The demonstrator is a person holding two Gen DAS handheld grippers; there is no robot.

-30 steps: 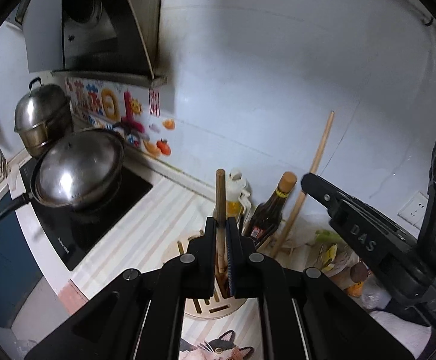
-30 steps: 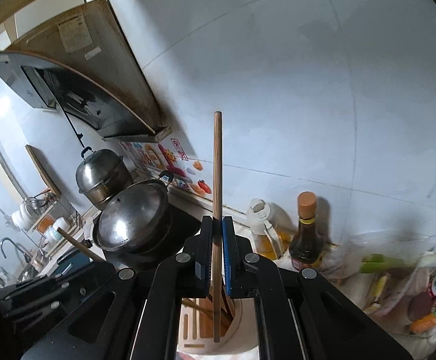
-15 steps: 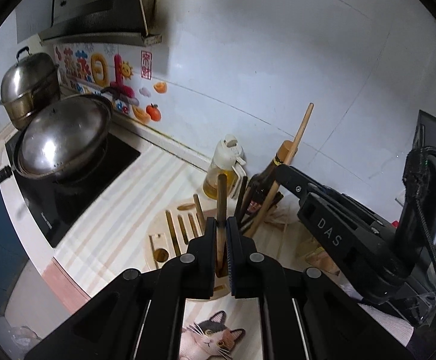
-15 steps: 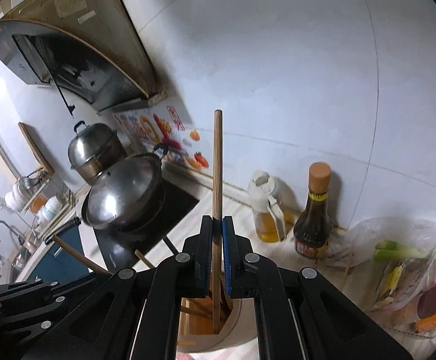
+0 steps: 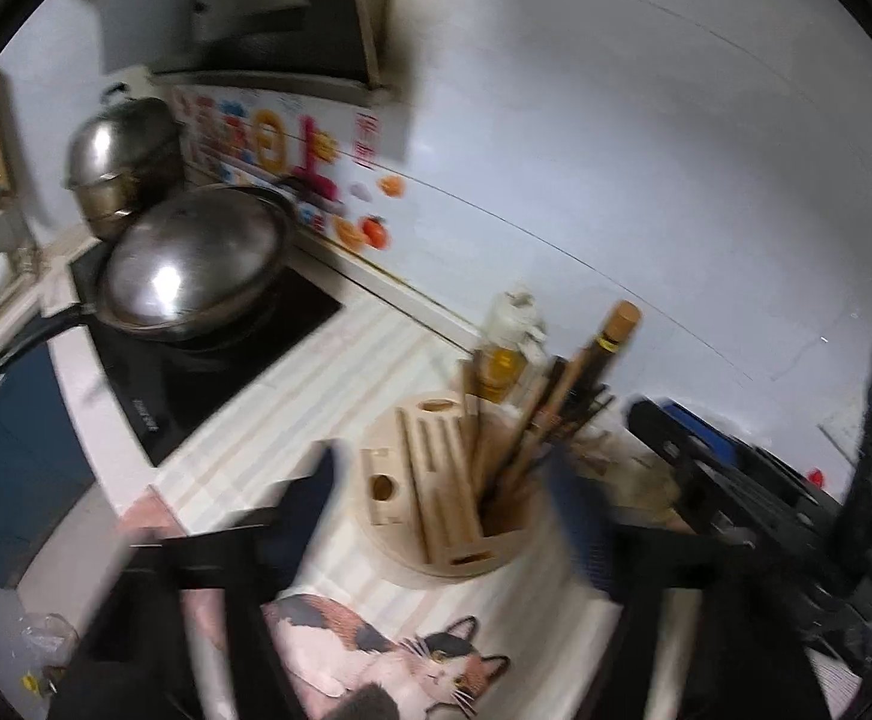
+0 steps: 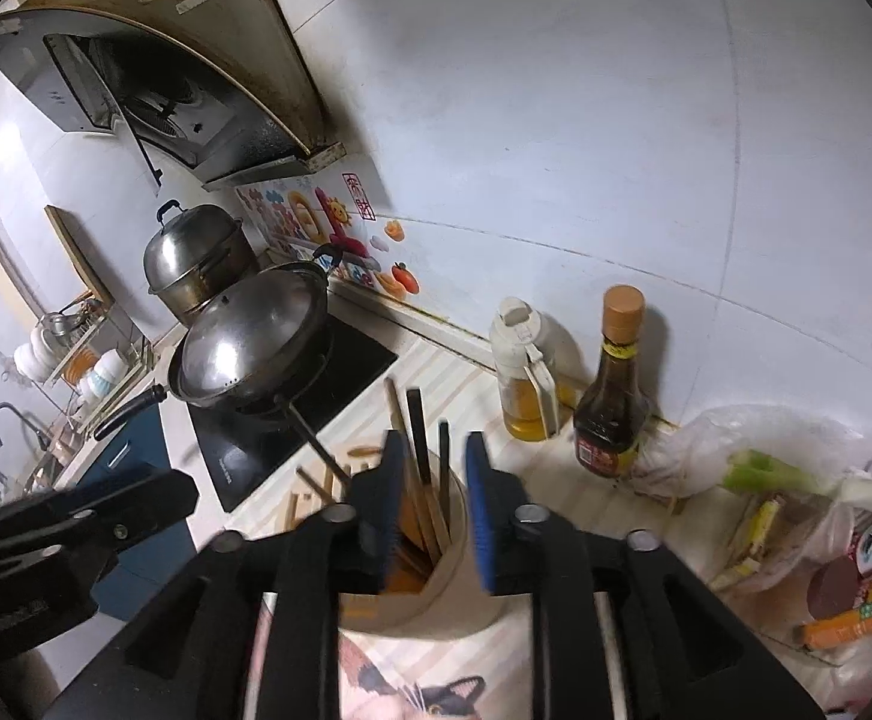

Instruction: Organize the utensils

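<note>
A round wooden utensil holder (image 5: 436,462) stands on the striped counter, with several chopsticks (image 5: 532,420) leaning in its cup. My left gripper (image 5: 445,492) hovers over it, blurred, its jaws opening wide to either side of the holder with nothing pressed between them. In the right wrist view my right gripper (image 6: 436,480) is just above the holder (image 6: 436,594). Its jaws are opening, and the chopsticks (image 6: 418,438) stand loose between the blue pads (image 6: 481,498). The left gripper's black body (image 6: 76,516) shows at the left.
A lidded wok (image 6: 250,336) sits on the black cooktop (image 6: 316,396), with a steel steamer pot (image 6: 196,252) behind it. An oil bottle (image 6: 523,372) and a dark sauce bottle (image 6: 613,396) stand by the wall. A plastic bag of scallions (image 6: 784,480) lies to the right, and a cat-print cloth (image 5: 376,648) below.
Both grippers sank toward the holder and let go of the chopsticks they held. The jaws have spread apart, and the sticks now rest in the holder's cup.
</note>
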